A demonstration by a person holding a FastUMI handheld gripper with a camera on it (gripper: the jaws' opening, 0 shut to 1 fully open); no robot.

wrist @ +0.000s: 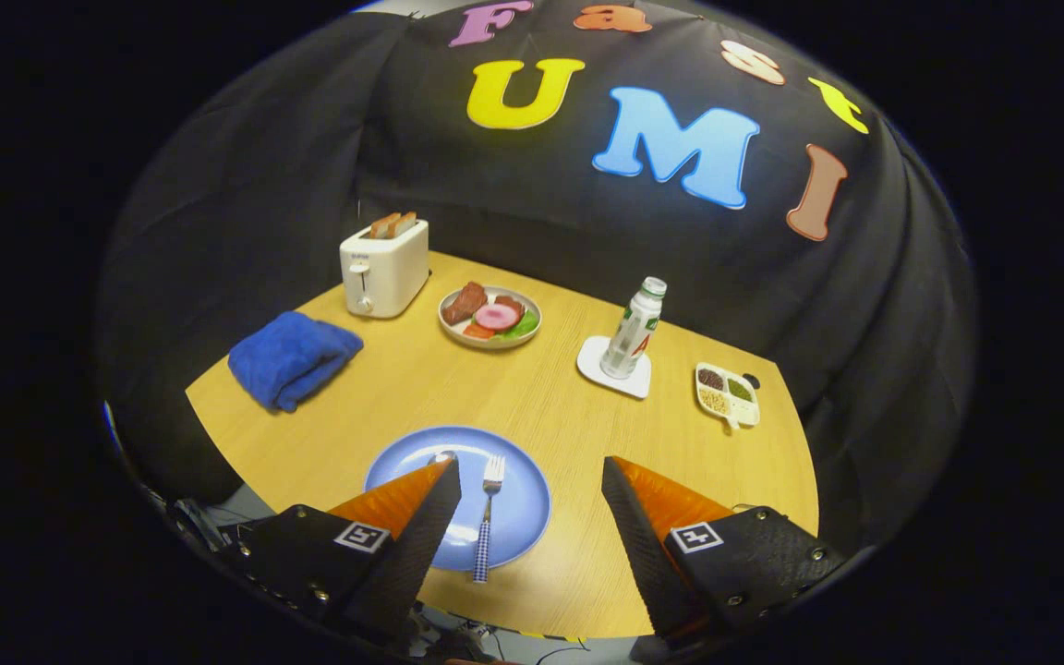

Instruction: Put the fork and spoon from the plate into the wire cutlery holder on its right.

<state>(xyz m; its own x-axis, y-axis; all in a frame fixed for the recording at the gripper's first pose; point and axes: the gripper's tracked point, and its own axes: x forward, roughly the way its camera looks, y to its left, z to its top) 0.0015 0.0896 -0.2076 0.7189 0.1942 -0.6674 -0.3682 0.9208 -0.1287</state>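
The fingers (530,473) hang spread wide above the near edge of the desk (532,397), pinching nothing. Between them lies the blue plate (523,503), partly under the left finger; the fork (488,517) rests on it, tines far, checked handle overhanging the near rim. The spoon (442,456) peeks out at the left fingertip. Farther off sit a blue towel (292,358), toaster (384,266), food plate (489,316), bottle (635,329) on a coaster, and a seed tray (727,392).

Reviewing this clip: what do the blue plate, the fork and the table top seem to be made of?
Seen past the open hand-held gripper:
Blue plate: likely glazed ceramic or plastic; smooth, faint sheen.
Fork: bright metal tines; the checked blue-white handle looks plastic or coated.
Table: wood-look top, probably laminate; fine even grain, matte.
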